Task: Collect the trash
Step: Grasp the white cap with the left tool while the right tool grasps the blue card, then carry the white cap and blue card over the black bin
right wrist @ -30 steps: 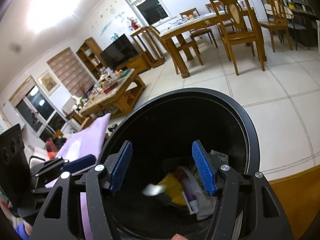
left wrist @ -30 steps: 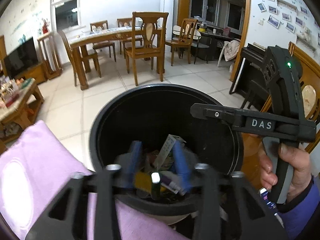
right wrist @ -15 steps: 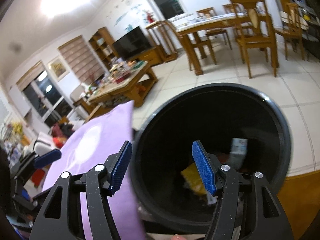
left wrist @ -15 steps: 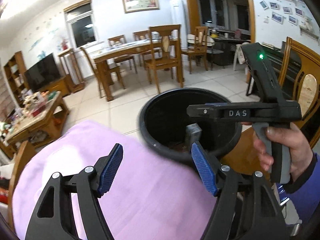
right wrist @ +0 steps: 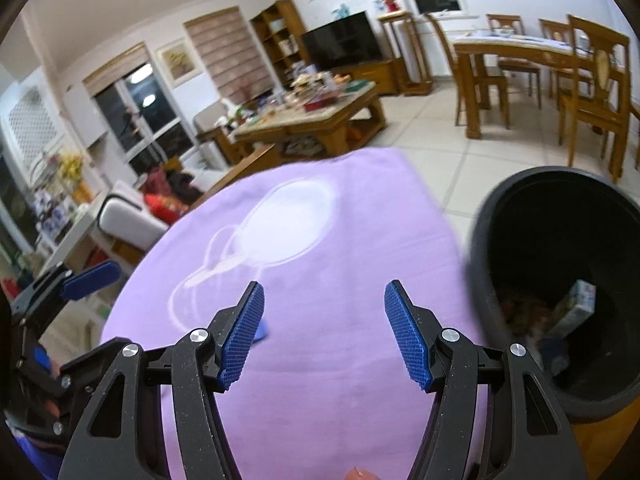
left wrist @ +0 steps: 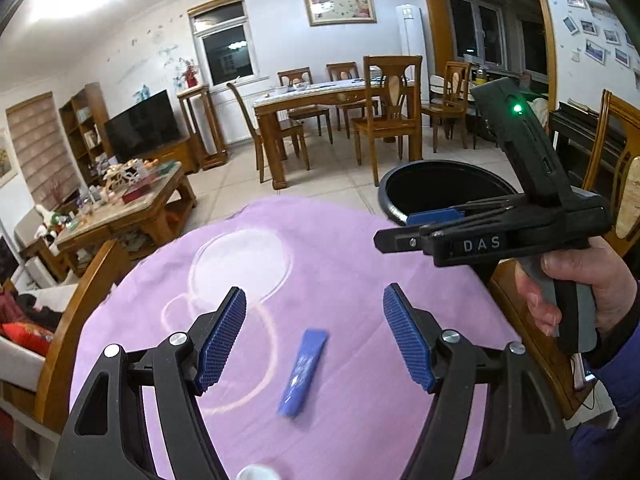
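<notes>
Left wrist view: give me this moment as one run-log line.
left gripper: open, empty | right gripper: open, empty | blue wrapper: on purple cloth | bin: holds trash

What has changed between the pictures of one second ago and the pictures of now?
Both grippers moved back from above the black trash bin to over the purple tablecloth. The left gripper, whose jaws opened wider earlier in that second, is empty and now faces a blue wrapper lying on the cloth. The right gripper stayed open and empty. The trash stayed in the bin.
</notes>
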`<state>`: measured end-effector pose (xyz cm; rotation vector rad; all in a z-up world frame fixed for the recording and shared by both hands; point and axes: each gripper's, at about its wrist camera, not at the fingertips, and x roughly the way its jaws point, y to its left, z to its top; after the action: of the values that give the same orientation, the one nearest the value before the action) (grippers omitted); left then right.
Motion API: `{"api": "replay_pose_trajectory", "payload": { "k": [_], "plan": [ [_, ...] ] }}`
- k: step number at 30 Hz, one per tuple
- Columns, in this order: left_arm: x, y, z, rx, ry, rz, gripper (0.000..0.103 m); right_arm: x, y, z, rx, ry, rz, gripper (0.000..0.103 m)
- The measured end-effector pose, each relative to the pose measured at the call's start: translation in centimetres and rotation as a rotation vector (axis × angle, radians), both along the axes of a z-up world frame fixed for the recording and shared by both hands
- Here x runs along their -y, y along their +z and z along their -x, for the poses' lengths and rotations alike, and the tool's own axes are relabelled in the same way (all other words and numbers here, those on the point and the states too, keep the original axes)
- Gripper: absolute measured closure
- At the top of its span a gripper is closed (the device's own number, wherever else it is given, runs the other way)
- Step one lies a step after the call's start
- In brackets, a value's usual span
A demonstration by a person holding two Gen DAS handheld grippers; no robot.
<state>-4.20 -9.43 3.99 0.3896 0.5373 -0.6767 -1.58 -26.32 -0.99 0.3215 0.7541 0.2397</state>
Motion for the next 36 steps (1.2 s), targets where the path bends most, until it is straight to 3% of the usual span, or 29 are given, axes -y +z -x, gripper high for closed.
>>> {"api": "replay_pose_trajectory", "payload": {
  "k": [5, 9, 17, 18, 19, 23, 25, 26, 30, 36],
  "plan": [
    [-5.4, -1.7, -1.0, -0.081, 0.050, -0.003, 0.032, -4.5, -1.7, -0.6, -0.121, 0.069, 0.012, 0.040],
    [-8.6, -4.5, -1.9, -0.174, 0.082, -0.056, 0.032, -7.1, -3.2, -1.4, -0.173, 0.118, 0.044, 0.040],
    [-8.9, -8.0, -0.5, -0.263, -0.002, -0.137, 0.033, -12.0, -4.7, -3.2, -0.226, 0.153, 0.158, 0.040],
    [-8.8, -8.3, -0.5, -0.272, -0.008, -0.141, 0.035, -12.9, -4.7, -3.4, -0.222, 0.153, 0.196, 0.040],
    [-8.9, -8.7, -0.5, -0.290, -0.017, -0.135, 0.045, -13.4, -4.9, -3.5, -0.220, 0.155, 0.212, 0.040],
    [-10.2, -9.9, -0.4, -0.330, -0.020, -0.117, 0.059, -14.6, -5.3, -4.4, -0.211, 0.154, 0.314, 0.041],
    [-10.4, -9.9, -0.3, -0.339, -0.017, -0.104, 0.064, -15.4, -5.4, -4.8, -0.194, 0.158, 0.387, 0.055],
    [-10.6, -9.8, -0.3, -0.339, -0.014, -0.101, 0.066, -15.7, -5.4, -4.8, -0.184, 0.177, 0.394, 0.059],
    [-11.0, -9.6, 0.0, -0.342, -0.011, -0.077, 0.067, -16.4, -5.4, -4.6, -0.172, 0.216, 0.415, 0.092],
    [-11.0, -9.1, -1.1, -0.345, 0.000, -0.032, 0.067, -14.2, -4.6, -4.2, -0.130, 0.232, 0.273, 0.095]
  ]
}}
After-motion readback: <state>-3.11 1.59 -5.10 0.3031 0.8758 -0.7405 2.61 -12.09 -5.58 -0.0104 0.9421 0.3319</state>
